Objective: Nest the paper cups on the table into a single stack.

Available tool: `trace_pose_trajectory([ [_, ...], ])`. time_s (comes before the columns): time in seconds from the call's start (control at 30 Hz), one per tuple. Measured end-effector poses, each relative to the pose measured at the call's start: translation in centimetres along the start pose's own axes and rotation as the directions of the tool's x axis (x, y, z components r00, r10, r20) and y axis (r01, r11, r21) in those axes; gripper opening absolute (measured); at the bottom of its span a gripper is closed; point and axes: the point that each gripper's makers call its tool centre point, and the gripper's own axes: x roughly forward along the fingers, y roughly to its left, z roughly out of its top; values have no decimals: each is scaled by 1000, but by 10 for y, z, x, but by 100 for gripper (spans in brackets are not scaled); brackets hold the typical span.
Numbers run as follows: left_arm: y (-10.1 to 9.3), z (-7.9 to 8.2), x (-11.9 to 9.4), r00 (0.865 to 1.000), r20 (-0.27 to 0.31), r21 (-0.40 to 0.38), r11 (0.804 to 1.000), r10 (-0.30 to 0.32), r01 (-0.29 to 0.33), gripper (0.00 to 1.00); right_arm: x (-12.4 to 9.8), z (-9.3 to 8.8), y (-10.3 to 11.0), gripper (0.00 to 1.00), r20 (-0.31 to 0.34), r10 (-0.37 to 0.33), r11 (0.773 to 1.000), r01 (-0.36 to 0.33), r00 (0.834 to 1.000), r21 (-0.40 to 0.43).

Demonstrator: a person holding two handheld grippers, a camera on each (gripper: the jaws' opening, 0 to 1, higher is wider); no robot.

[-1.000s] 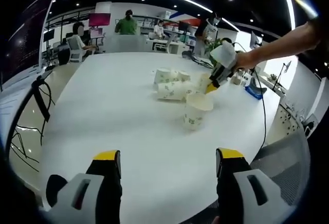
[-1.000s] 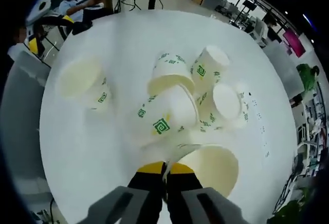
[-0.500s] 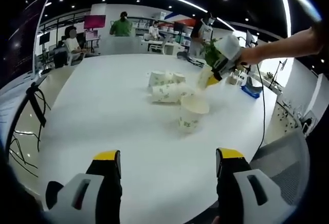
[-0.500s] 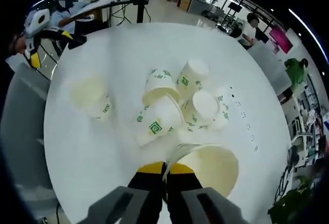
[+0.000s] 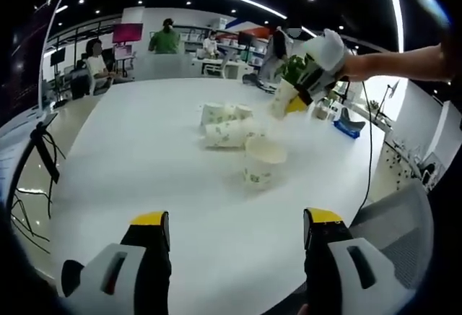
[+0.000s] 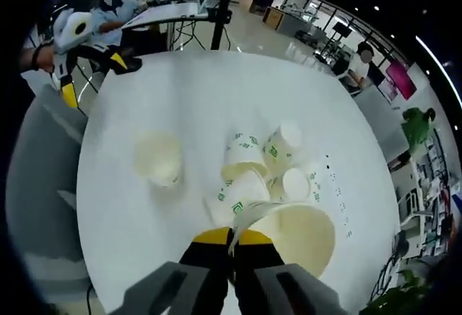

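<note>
Held cup (image 6: 296, 234), white paper with its mouth open toward the lens, pinched by the rim between the closed yellow-tipped jaws of the right gripper (image 6: 232, 237); seen from the left gripper view as a tilted cup (image 5: 284, 97) lifted above the table, at the tip of that gripper (image 5: 299, 102). Beyond the right fingers, a cluster of lying cups (image 6: 256, 170) on the round white table (image 6: 180, 91), each printed with a green square-spiral logo; no readable writing. Off to the left of those fingers, one upright cup (image 6: 160, 160) standing apart from the cluster. In the left gripper view, same upright cup (image 5: 263, 162) straight ahead of the fingers, well out from them, with the cluster (image 5: 225, 125) just behind it. Left gripper (image 5: 234, 232) spread wide, nothing between its yellow-tipped jaws, hovering near the table edge (image 5: 216, 243). Same gripper also visible far left beyond the table (image 6: 68, 55). Office desks and people in the background.
</note>
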Motion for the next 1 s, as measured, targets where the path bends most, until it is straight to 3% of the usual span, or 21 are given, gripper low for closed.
trace_pose_trajectory([
  [0.5, 1, 0, 1, 1000, 9, -4, 1000, 0, 1, 75, -14, 48, 48, 0, -8, 92, 982, -92, 996, -166],
  [1.0, 5, -5, 3, 1000, 10, -13, 1000, 10, -10, 75, -5, 67, 77, 0, -43, 180, 937, -185, 983, -296],
])
